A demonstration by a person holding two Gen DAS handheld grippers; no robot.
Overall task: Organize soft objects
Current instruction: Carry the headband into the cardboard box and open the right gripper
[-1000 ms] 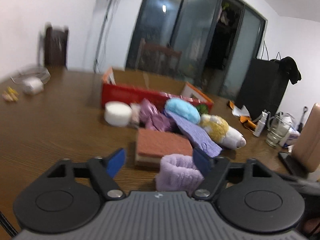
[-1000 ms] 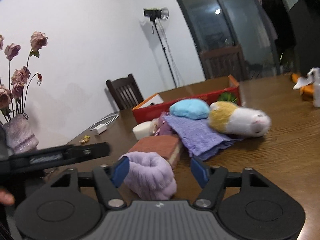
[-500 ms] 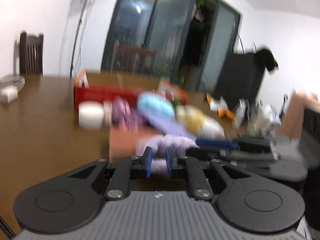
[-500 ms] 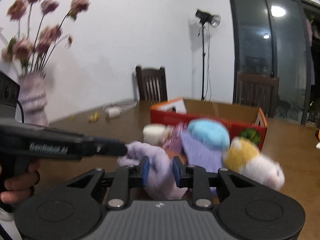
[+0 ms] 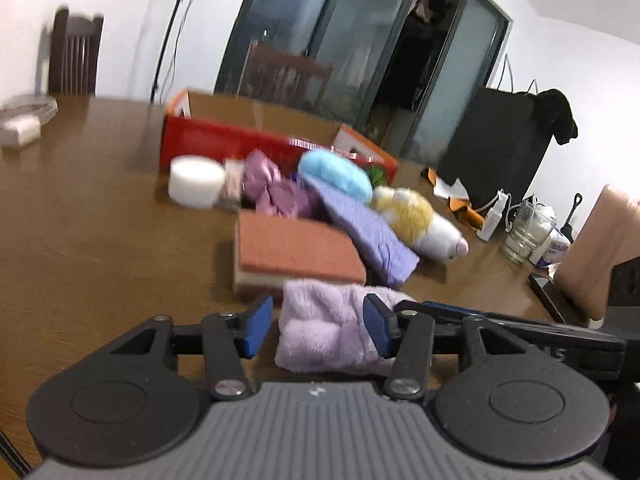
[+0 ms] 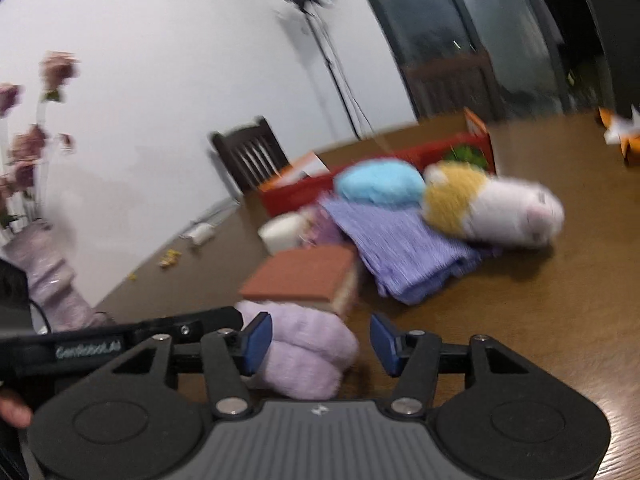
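Red box (image 5: 224,142) — green thing (image 5: 376,174) inside; both grippers' jaws opening around lilac towel (image 5: 332,332).

Two close wrist views, shared lilac cloth (image 5: 332,328)

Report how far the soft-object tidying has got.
Done: little that shows; most soft items lie outside the red box. In hand: both grippers, left and right, jaws opening, flank the lilac fluffy cloth without pressing it. Left: sponge, purple towel, blue plush, hamster plush.
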